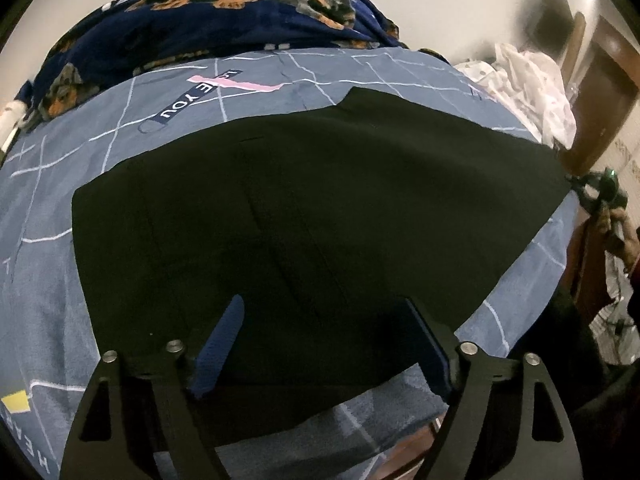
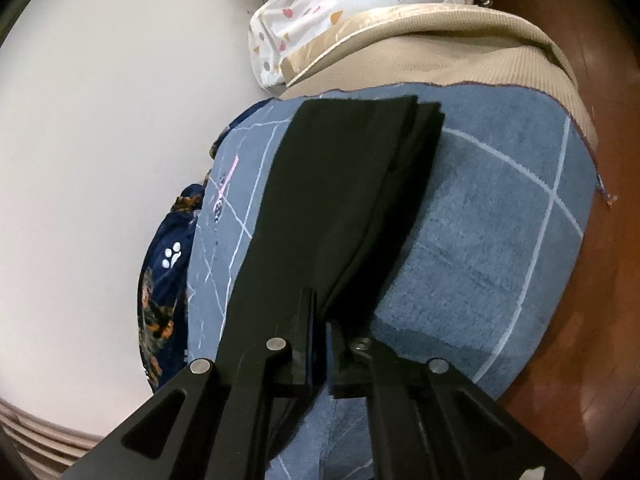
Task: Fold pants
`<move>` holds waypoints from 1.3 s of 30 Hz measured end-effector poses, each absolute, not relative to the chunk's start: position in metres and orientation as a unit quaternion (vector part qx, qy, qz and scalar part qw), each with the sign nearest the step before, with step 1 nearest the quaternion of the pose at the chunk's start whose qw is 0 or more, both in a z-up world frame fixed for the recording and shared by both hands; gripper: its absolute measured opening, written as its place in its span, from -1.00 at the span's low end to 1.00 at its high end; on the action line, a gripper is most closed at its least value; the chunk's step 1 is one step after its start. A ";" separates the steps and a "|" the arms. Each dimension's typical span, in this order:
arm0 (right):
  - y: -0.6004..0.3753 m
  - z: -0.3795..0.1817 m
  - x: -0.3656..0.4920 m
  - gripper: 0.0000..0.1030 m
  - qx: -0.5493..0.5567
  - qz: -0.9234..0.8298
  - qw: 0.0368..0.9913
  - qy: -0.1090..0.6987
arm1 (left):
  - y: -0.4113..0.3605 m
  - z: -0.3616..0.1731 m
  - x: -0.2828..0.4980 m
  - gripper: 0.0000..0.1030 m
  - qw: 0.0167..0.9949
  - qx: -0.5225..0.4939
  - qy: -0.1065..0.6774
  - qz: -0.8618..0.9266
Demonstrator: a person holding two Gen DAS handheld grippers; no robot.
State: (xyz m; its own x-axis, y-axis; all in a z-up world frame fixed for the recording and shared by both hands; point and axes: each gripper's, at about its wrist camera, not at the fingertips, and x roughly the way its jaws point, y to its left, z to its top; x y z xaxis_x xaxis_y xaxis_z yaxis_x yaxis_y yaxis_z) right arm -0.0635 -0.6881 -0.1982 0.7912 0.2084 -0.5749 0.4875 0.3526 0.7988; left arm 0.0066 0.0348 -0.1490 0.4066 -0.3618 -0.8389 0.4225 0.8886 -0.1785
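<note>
Black pants [image 1: 320, 200] lie flat across the blue bed sheet [image 1: 120, 152], folded into stacked layers along their far end [image 2: 340, 200]. My left gripper [image 1: 323, 301] hovers open over the near edge of the pants, its blue-padded fingers [image 1: 224, 340] wide apart with only flat cloth beneath them. My right gripper [image 2: 320, 308] is shut on the near edge of the layered pants. In the left wrist view that right gripper [image 1: 596, 192] sits at the pants' far right corner, held by a hand [image 1: 624, 236].
A dark blue blanket with a dog print [image 1: 200, 28] is heaped along the far side of the bed. White patterned cloth [image 2: 320, 12] is piled by a beige cover [image 2: 460, 48]. The wooden bed frame [image 2: 600, 280] borders the sheet [image 2: 500, 220].
</note>
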 end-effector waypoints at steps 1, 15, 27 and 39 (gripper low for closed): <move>-0.686 -0.196 -0.062 -0.84 0.551 -0.096 0.767 0.316 | 0.034 -0.149 0.006 0.62 0.838 0.035 0.491 -0.234; -0.688 -0.198 -0.058 -1.00 0.551 -0.120 0.757 0.331 | 0.037 -0.146 0.002 0.63 0.845 0.019 0.482 -0.229; -0.685 -0.200 -0.060 -1.00 0.556 -0.133 0.752 0.328 | 0.184 -0.095 0.005 0.38 0.871 -0.114 0.463 -0.118; -0.685 -0.201 -0.062 -1.00 0.577 -0.140 0.736 0.325 | 0.166 -0.134 0.046 0.31 0.812 -0.150 0.535 -0.182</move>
State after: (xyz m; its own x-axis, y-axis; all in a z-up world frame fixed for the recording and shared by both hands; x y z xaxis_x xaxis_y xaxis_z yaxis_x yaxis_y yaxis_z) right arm -0.0618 -0.6853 -0.2013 0.7490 0.1686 -0.6408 0.5818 0.2954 0.7578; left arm 0.0460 0.1663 -0.1340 0.3620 -0.4549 -0.8136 0.1351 0.8892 -0.4371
